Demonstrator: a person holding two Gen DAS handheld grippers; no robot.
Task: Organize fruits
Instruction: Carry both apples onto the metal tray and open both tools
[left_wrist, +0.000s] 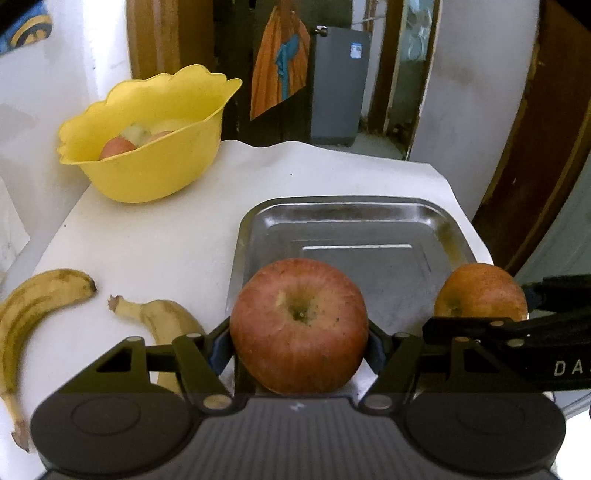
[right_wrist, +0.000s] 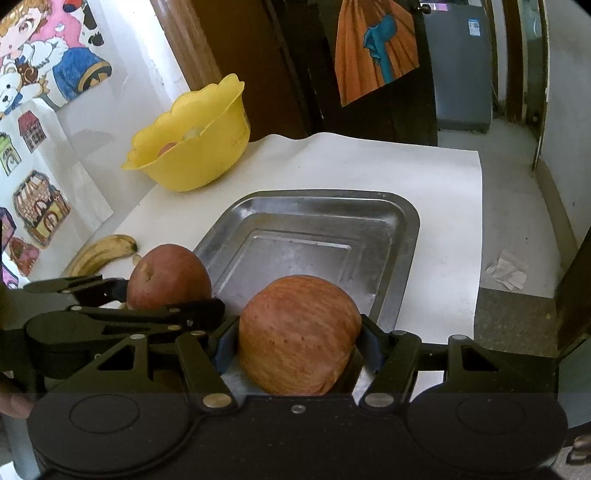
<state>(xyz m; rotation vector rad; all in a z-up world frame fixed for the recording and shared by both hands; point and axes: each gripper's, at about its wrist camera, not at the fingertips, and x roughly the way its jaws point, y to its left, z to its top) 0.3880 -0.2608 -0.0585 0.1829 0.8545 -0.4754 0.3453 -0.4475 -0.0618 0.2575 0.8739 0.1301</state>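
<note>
**Currently: one apple clamped in each hand-held gripper, at the tray's near edge**

Left hand-held gripper (left_wrist: 299, 345): clamped on dark red apple (left_wrist: 299, 325), stem dimple up, over the near rim of steel tray (left_wrist: 354, 214). Right hand-held gripper (right_wrist: 299, 349): clamped on streaked apple (right_wrist: 299, 334), lying sideways, at the tray's 6 o'clock. Yellow bowl (left_wrist: 147, 173), fruit inside, at 10 o'clock on the bench (left_wrist: 155, 236). Left view alone: both bananas (left_wrist: 33, 310) entire. Right view alone: wall stickers (right_wrist: 37, 210).
</note>
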